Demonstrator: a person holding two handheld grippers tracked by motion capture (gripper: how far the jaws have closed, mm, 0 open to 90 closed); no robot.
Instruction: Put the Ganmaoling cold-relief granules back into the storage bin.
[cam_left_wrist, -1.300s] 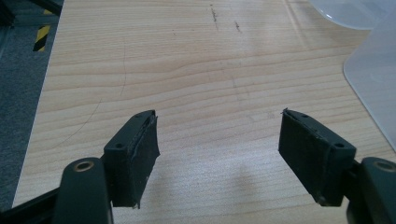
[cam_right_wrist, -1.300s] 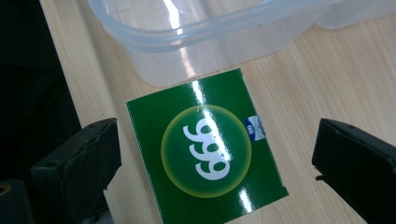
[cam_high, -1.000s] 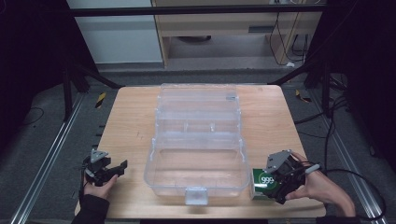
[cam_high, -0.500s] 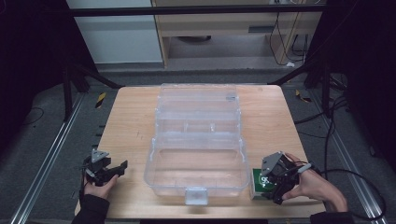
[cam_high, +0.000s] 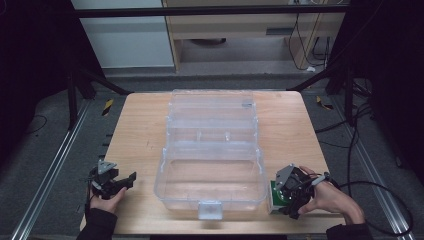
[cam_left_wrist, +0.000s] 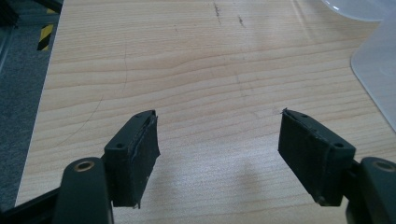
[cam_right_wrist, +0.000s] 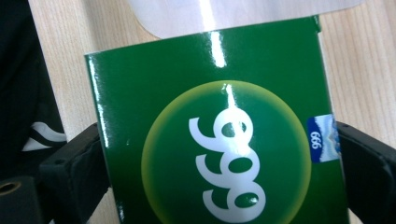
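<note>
Now right claw (cam_right_wrist: 219, 154) around green box (cam_right_wrist: 215, 140)

Wooden table (cam_high: 140, 130) on grey carpeted floor (cam_high: 45, 150). Behind it, a white cabinet (cam_high: 125, 35) beside a wooden desk (cam_high: 235, 20), with cables (cam_high: 305, 40) hanging at the desk's right end. Aluminium rails (cam_high: 50, 175) flank the table; black-and-yellow tape strips (cam_high: 107, 106) lie on the floor on either side of it.
</note>
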